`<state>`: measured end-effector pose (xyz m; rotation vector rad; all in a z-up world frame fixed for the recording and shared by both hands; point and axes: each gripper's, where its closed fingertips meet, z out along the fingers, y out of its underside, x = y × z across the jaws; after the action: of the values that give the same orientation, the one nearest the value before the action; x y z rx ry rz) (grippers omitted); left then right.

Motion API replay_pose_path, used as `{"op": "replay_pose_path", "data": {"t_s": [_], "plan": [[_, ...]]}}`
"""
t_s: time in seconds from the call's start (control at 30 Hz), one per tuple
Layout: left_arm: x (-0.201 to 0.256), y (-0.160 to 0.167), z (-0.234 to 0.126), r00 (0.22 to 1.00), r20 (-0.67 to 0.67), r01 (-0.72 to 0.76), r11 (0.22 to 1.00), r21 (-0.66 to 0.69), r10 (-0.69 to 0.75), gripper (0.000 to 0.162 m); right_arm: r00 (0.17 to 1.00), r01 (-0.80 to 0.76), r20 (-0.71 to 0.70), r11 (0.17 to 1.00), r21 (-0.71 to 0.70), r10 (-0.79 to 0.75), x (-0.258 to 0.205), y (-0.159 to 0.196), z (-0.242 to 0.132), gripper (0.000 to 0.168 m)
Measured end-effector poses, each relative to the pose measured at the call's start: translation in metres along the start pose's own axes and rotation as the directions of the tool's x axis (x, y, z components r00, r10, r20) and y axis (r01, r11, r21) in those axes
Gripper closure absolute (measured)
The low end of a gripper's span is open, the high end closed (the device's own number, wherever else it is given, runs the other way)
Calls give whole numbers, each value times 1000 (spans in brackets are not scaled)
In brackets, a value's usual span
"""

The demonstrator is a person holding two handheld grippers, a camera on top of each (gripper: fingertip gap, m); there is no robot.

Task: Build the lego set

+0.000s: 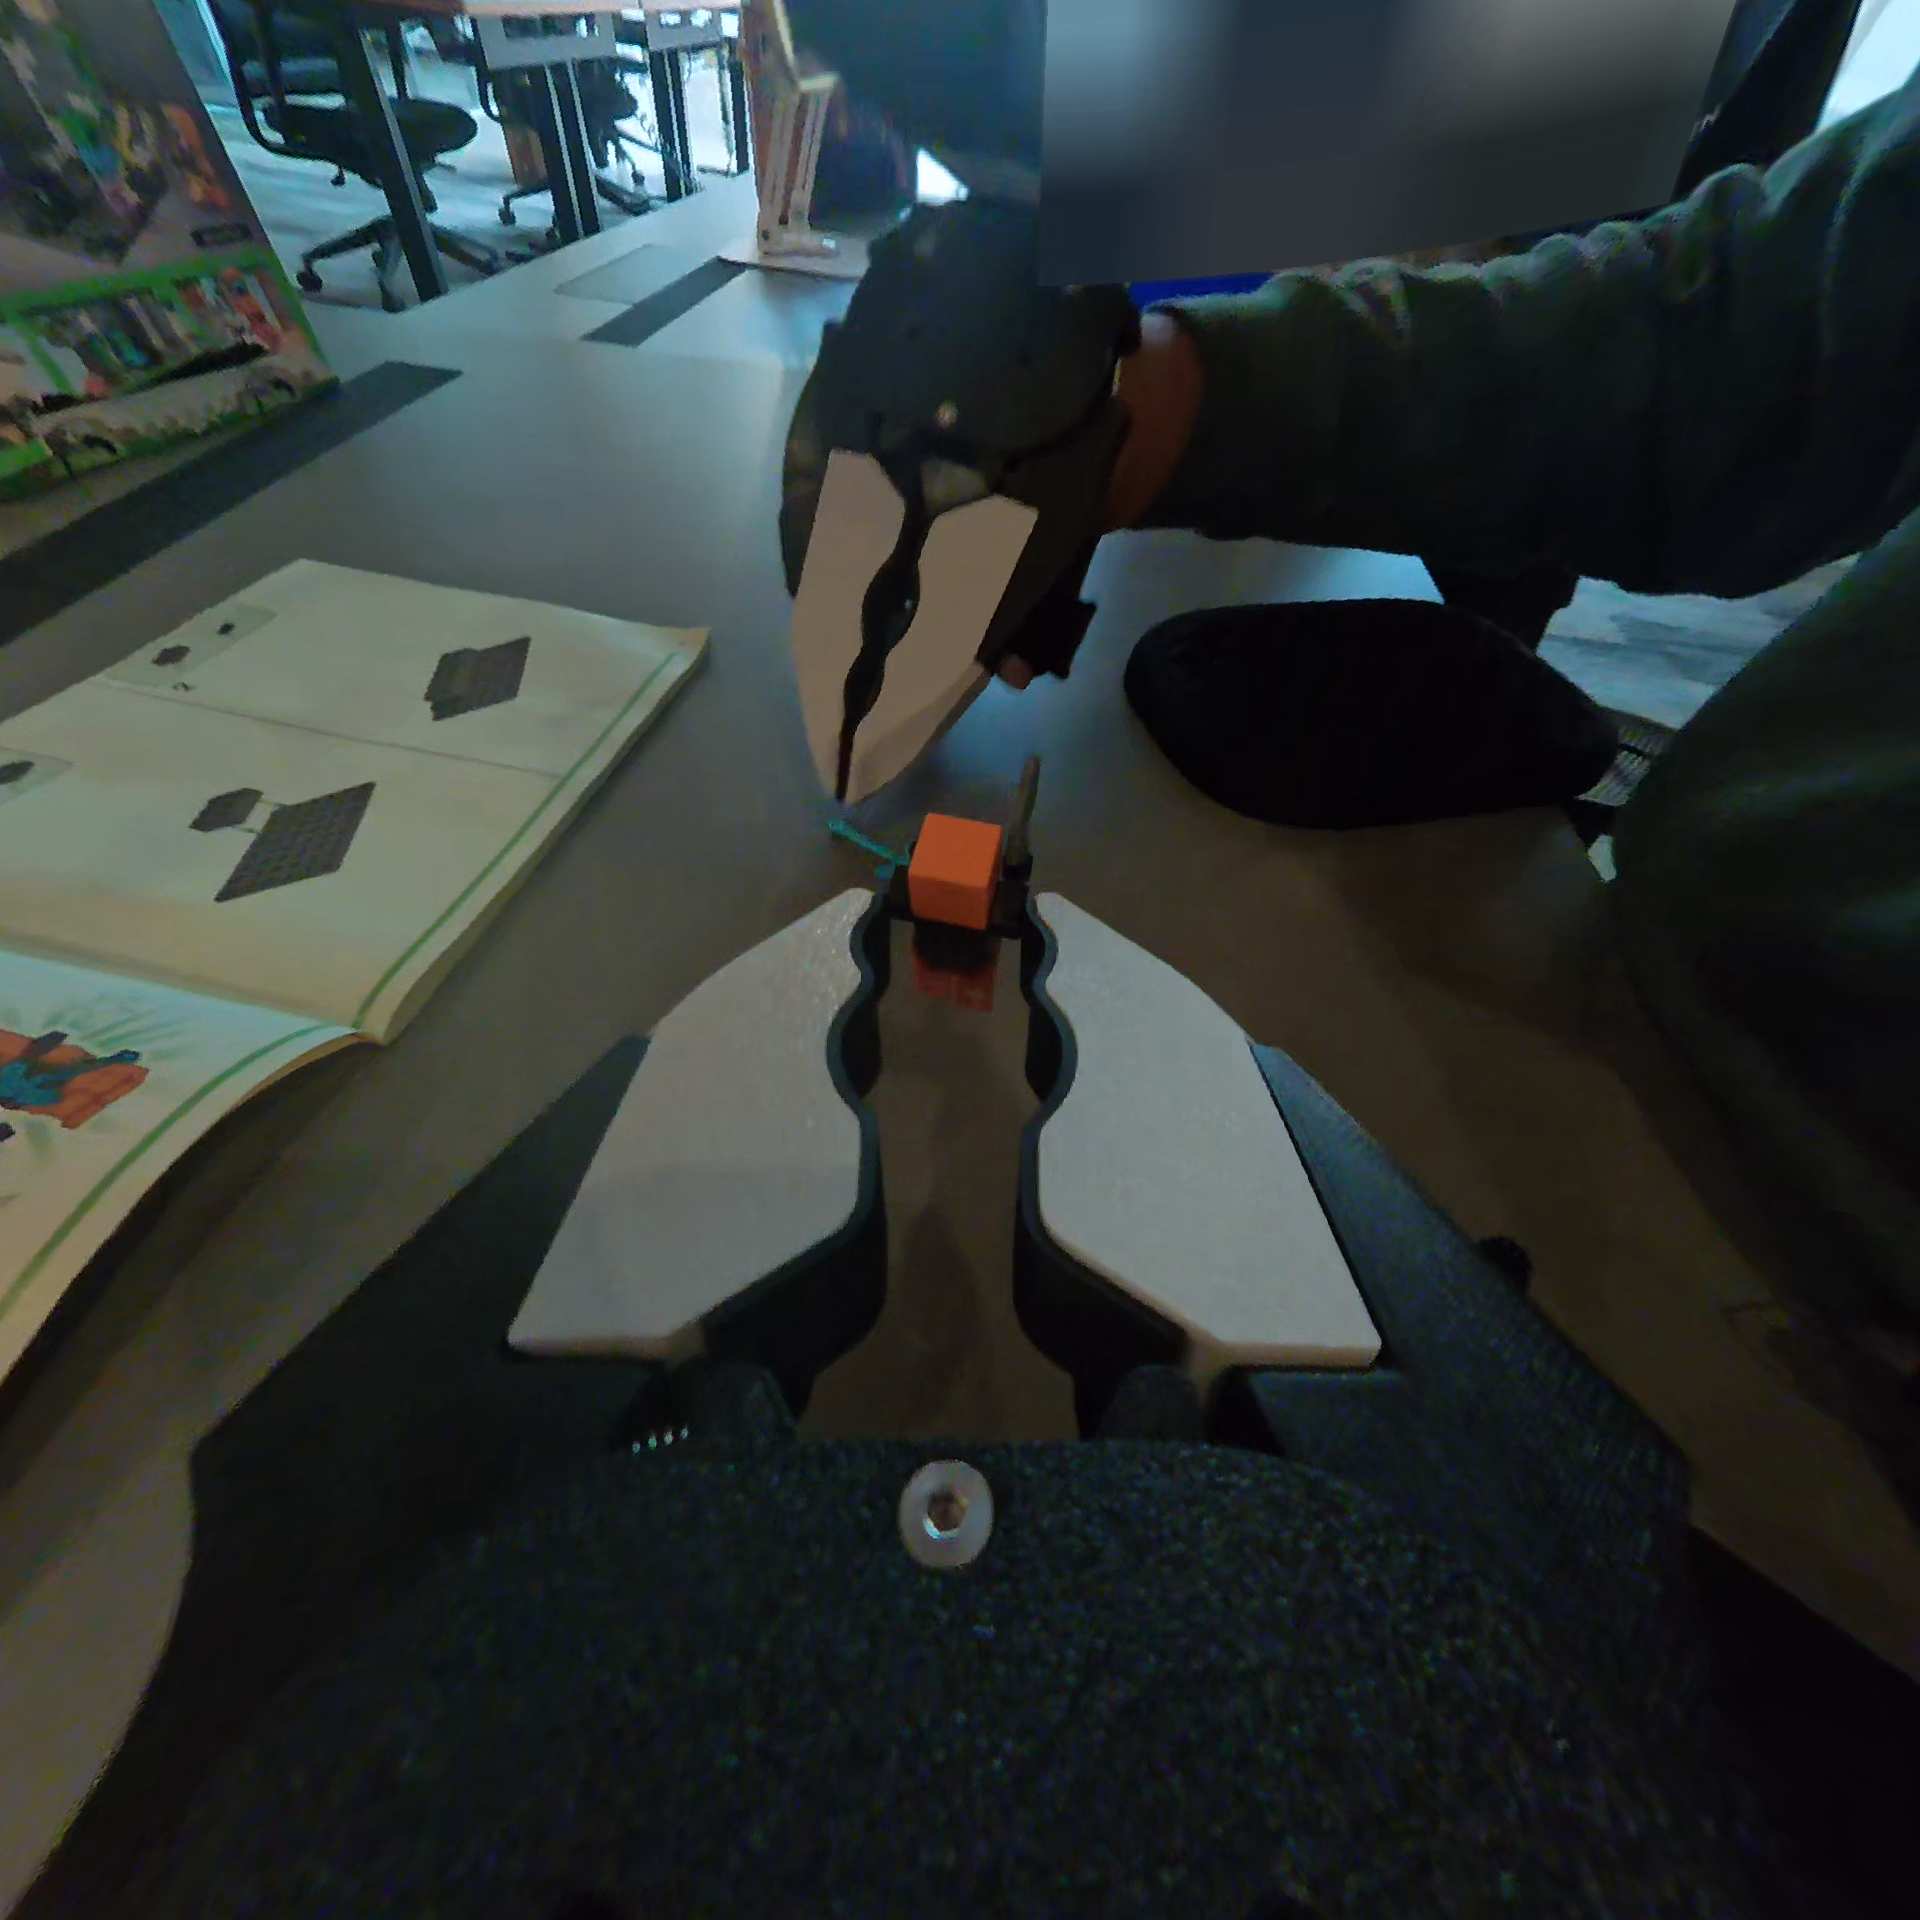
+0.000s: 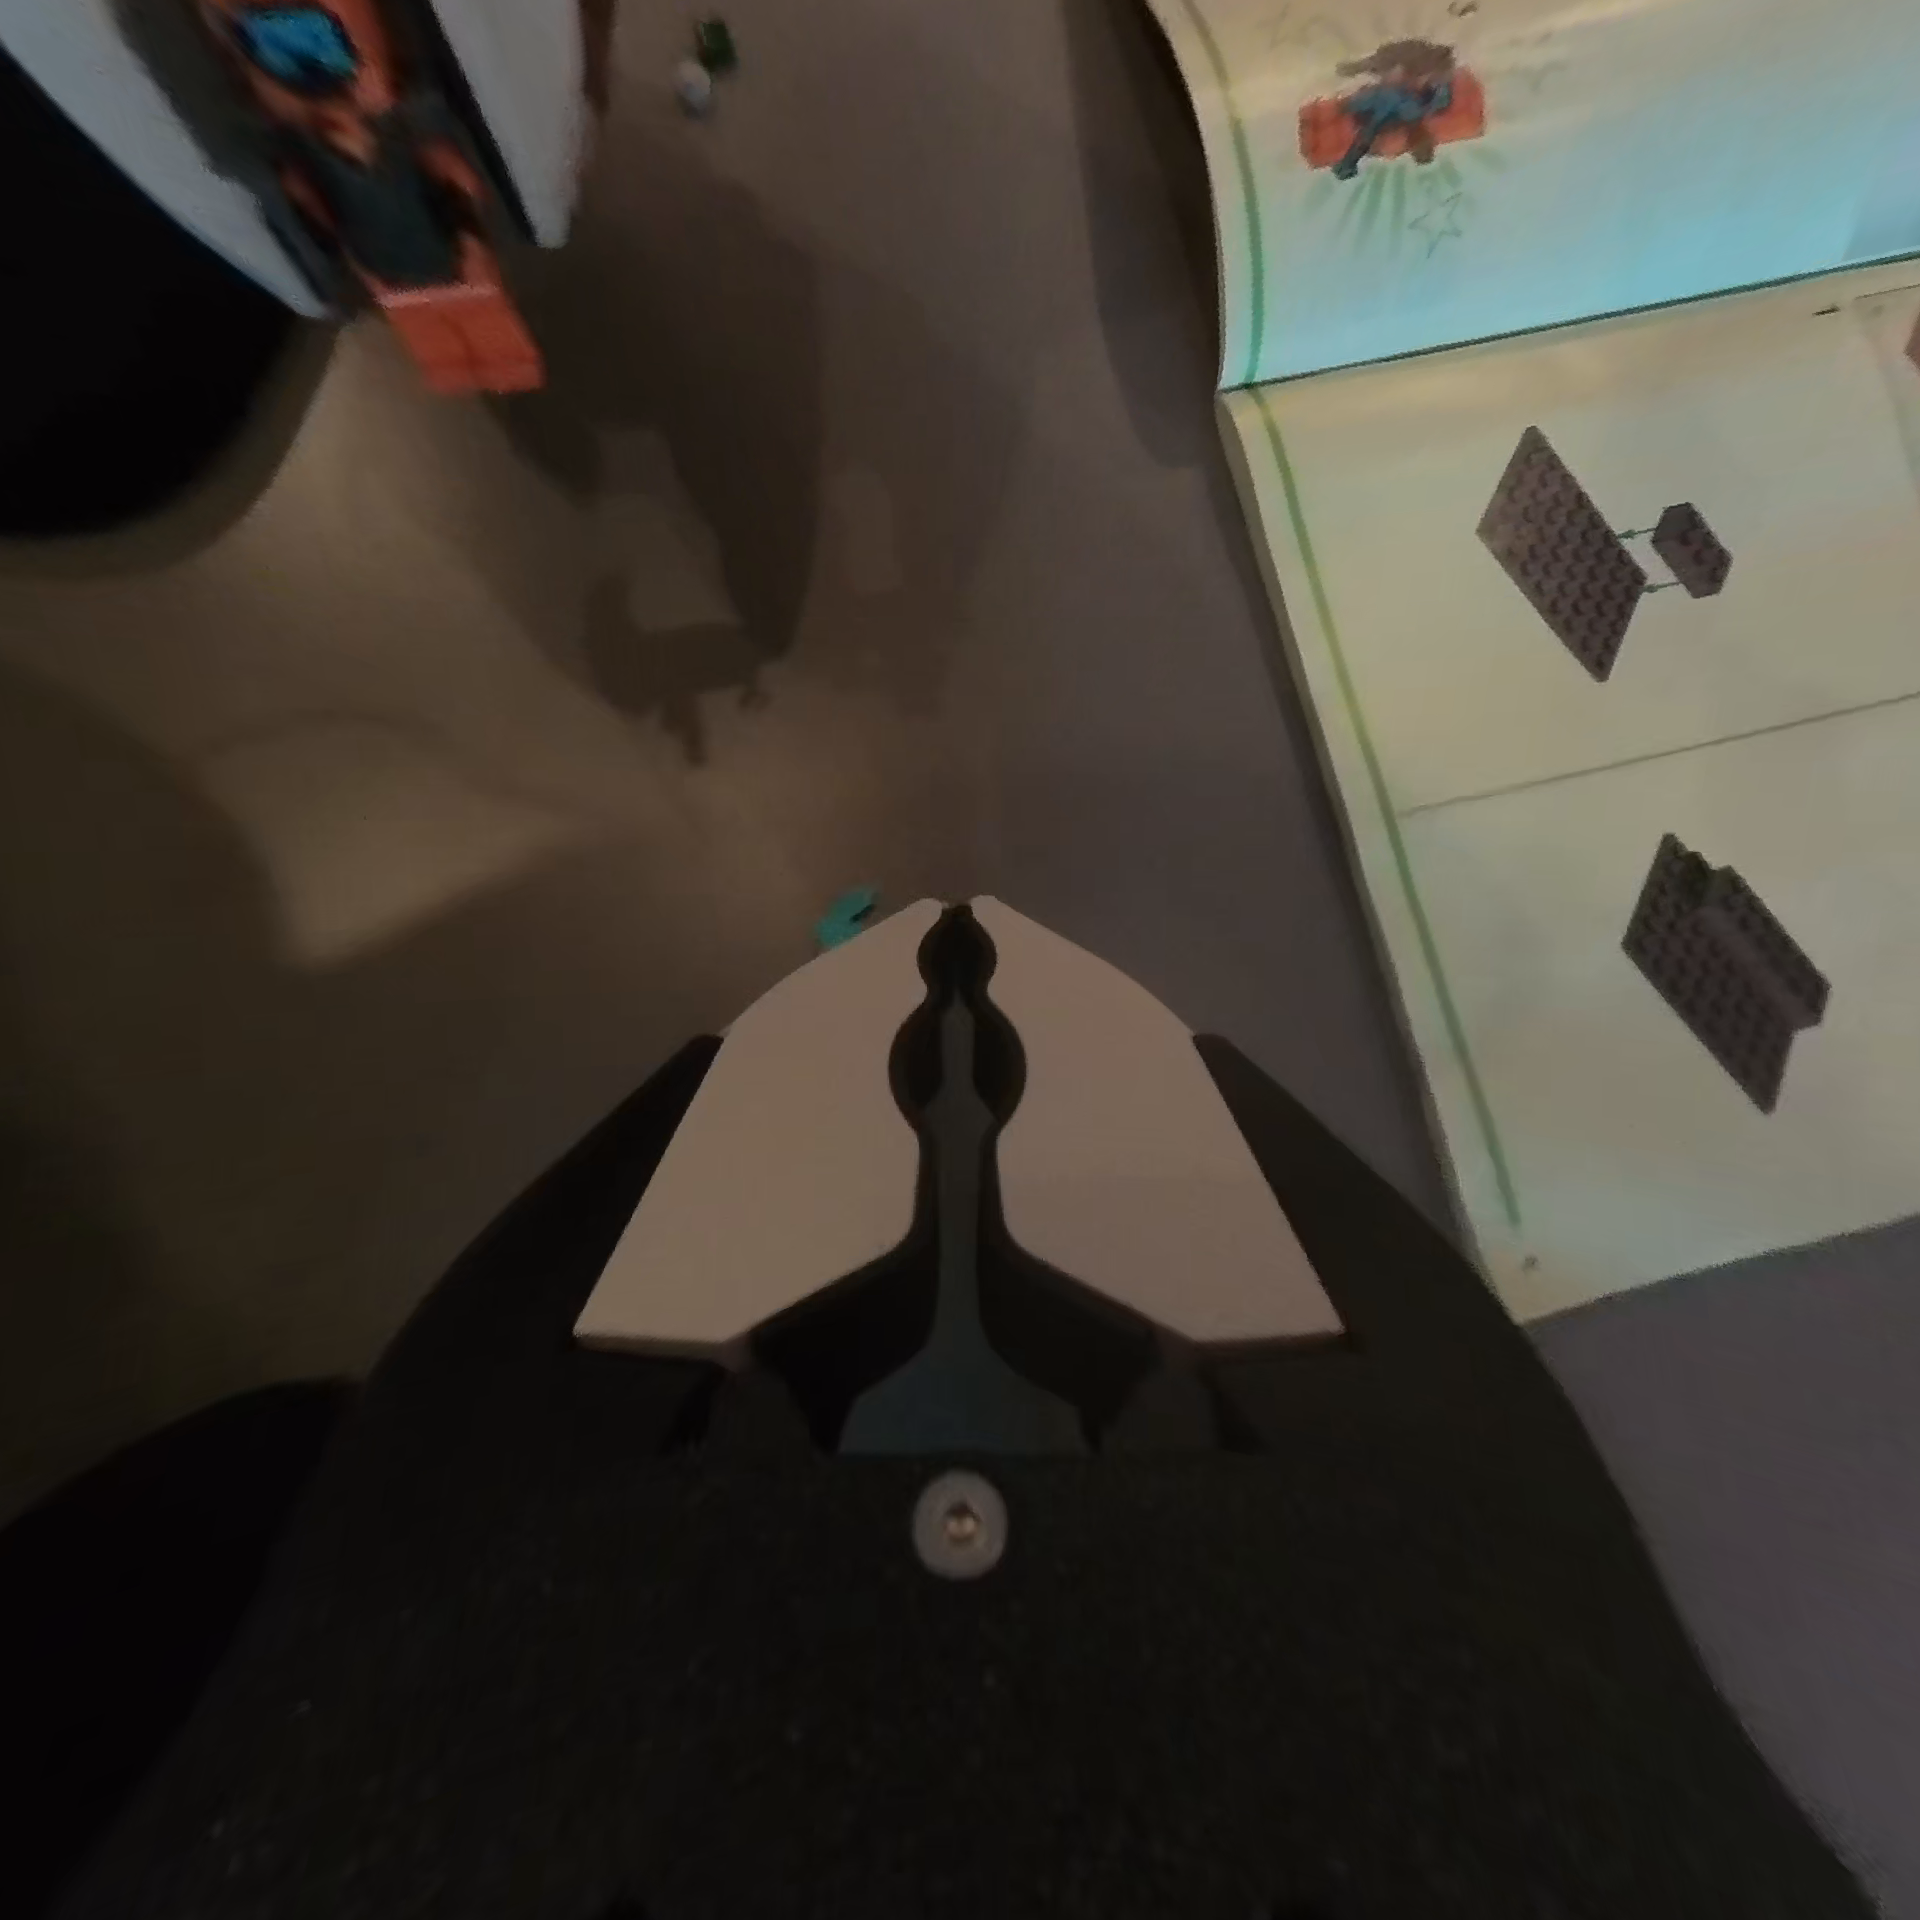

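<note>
In the left wrist view my left gripper (image 1: 954, 914) is shut on a small lego figure (image 1: 956, 868) with an orange cube head and black arms, and holds it just above the grey table (image 1: 623, 499). A grey piece (image 1: 1027, 795) stands up at the figure's side. My right gripper (image 1: 844, 792) comes in from above with its fingers together, its tip right beside a small teal piece (image 1: 864, 842) lying on the table. In the right wrist view the right gripper (image 2: 958, 906) is shut, and the teal piece (image 2: 847, 914) lies just left of its fingertips. The figure (image 2: 457, 332) shows at the top left.
An open instruction booklet (image 1: 312, 779) lies left of the figure; it also shows in the right wrist view (image 2: 1610, 727). The set's box (image 1: 125, 260) stands at the far left. A dark object (image 1: 1351, 717) and a person's sleeve (image 1: 1558, 395) are on the right. Small loose pieces (image 2: 707, 62) lie farther off.
</note>
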<state>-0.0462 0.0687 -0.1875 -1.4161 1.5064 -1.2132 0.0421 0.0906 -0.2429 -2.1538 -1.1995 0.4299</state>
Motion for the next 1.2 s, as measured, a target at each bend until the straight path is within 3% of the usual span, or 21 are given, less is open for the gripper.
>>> {"op": "replay_pose_path", "data": {"t_s": [0.27, 0.3, 0.43, 0.6, 0.83, 1.0, 1.2], "plan": [[3, 7, 5, 1000, -21, 3, 1000, -28, -4, 138, 990, 115, 79, 993, 13, -116, -15, 0, -9, 168], [3, 8, 6, 1000, -25, 3, 999, -34, -4, 138, 986, 132, 96, 991, 13, -133, -18, -1, -10, 161], [2, 8, 7, 999, -35, -8, 999, -36, 6, 138, 969, 122, 196, 981, 150, -150, -46, -38, -14, 152], [-3, 10, 11, 999, -38, -36, 997, -63, 34, 138, 971, 132, 160, 957, 257, -177, -62, -76, -11, 135], [-8, 17, 23, 995, -36, -99, 985, -139, 94, 138, 980, 107, 140, 971, 212, -138, -59, -87, 0, 136], [-13, 23, 27, 992, -24, -129, 976, -175, 127, 138, 987, 98, 117, 987, 128, -113, -54, -80, 9, 153], [-18, 27, 28, 989, -2, -144, 970, -194, 146, 137, 993, 70, 86, 996, 61, -75, -49, -76, 14, 155]]}}
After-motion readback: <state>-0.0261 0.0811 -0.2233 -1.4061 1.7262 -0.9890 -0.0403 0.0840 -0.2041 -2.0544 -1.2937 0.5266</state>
